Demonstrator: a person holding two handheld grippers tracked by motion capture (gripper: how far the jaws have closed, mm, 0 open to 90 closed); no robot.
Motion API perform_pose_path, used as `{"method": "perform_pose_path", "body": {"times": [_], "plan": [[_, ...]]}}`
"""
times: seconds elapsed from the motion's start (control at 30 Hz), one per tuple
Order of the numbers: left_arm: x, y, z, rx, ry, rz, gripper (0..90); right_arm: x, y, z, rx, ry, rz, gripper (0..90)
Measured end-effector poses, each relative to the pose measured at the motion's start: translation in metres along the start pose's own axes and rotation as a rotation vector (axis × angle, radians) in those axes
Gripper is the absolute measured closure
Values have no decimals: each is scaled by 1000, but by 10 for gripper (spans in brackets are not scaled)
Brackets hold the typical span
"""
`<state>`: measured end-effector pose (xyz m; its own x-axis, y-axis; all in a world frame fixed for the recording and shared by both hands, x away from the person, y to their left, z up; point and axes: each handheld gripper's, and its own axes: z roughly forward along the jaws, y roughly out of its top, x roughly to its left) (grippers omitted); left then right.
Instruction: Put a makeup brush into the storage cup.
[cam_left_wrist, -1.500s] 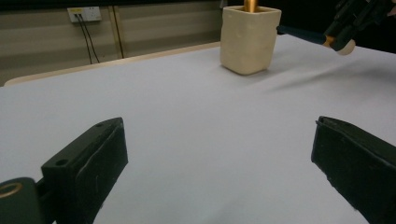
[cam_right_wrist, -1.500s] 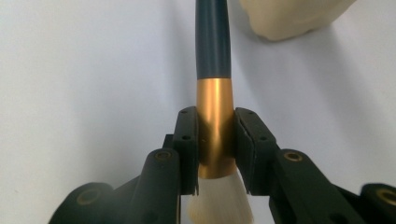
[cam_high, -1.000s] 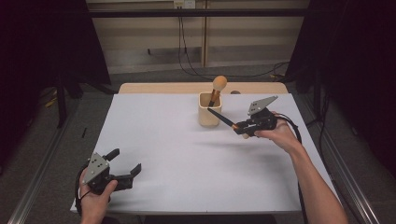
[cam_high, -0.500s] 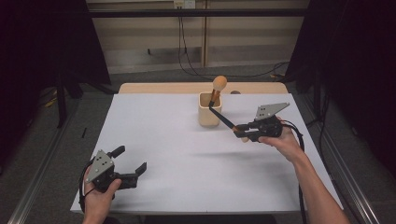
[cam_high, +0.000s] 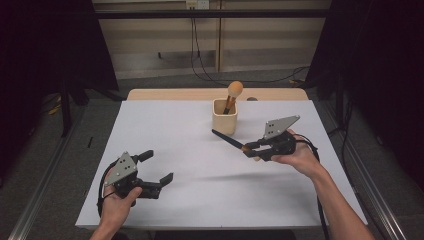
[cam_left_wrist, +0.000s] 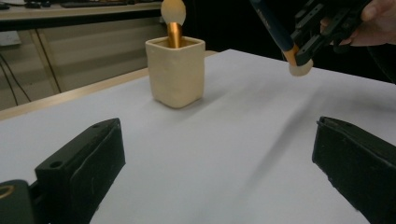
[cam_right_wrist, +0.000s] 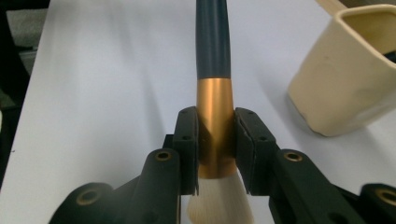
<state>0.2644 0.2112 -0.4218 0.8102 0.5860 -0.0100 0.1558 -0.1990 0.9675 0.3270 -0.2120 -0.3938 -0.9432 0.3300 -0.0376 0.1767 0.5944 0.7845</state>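
Brush (cam_right_wrist: 214, 88) sits clamped between the jaws of my right gripper (cam_high: 254, 149): my two black pads press on either side of its copper-coloured collar, and its pale bristles poke out toward my hand, behind the pads. The dark handle runs away from me, ahead of the jaws, and in the high view its tip points toward the cream cup (cam_high: 225, 116), close to the cup's near wall without touching it that I can tell. I hold it above the white table (cam_high: 190, 145), to the right of the cup and a little nearer the person. In the left gripper view the bristle end hangs clear of the surface, tilted down.

A second brush (cam_high: 232, 95) with a round pale head stands upright inside the cup, its copper stem rising over the rim.

My left gripper (cam_high: 156, 167) is near the table's front left corner, well apart from the cup and the held brush. Its jaws stand wide apart with nothing between them but bare white table
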Motion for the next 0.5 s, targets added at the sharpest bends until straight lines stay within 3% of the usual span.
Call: {"method": "perform_pose_path", "body": {"times": [0.07,0.2,0.27,0.3,0.43,0.47,0.5], "plan": [[0,1,2,6,-5,9,29,2,2,2,8,9,-15,723],[-2,4,11,33,-36,11,29,23,10,12,81,56,-89,723],[-4,6,14,57,-71,11,28,26,12,15,95,63,-98,723],[-5,7,16,72,-83,13,28,30,15,18,123,92,-118,723],[-8,13,22,87,-122,18,28,34,19,23,180,127,-132,723],[-9,15,24,92,-138,16,31,35,19,25,188,132,-138,723],[-10,18,30,116,-184,18,32,35,20,26,201,138,-139,723]]}}
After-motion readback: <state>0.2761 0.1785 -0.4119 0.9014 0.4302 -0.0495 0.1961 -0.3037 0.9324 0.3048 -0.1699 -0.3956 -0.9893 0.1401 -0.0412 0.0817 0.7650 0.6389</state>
